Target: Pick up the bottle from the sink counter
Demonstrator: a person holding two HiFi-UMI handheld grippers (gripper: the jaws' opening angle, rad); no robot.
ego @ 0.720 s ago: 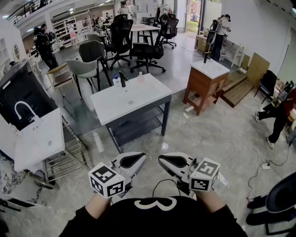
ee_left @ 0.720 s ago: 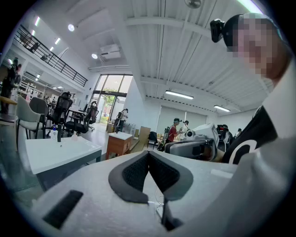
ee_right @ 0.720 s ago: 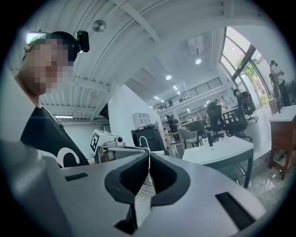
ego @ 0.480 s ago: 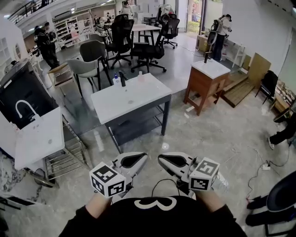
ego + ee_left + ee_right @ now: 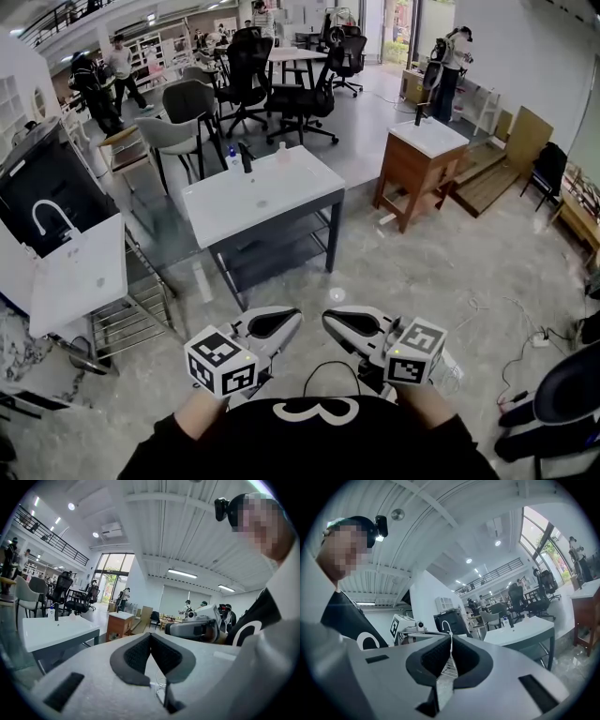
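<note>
Black-padded left tongs (image 5: 150, 636) closed; overhead less plain.

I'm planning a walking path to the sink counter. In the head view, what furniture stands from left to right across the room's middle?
White basin with an arched white tap → white-topped sink counter on a dark frame → brown wooden cabinet with a white top → black chair by the right wall.
</note>
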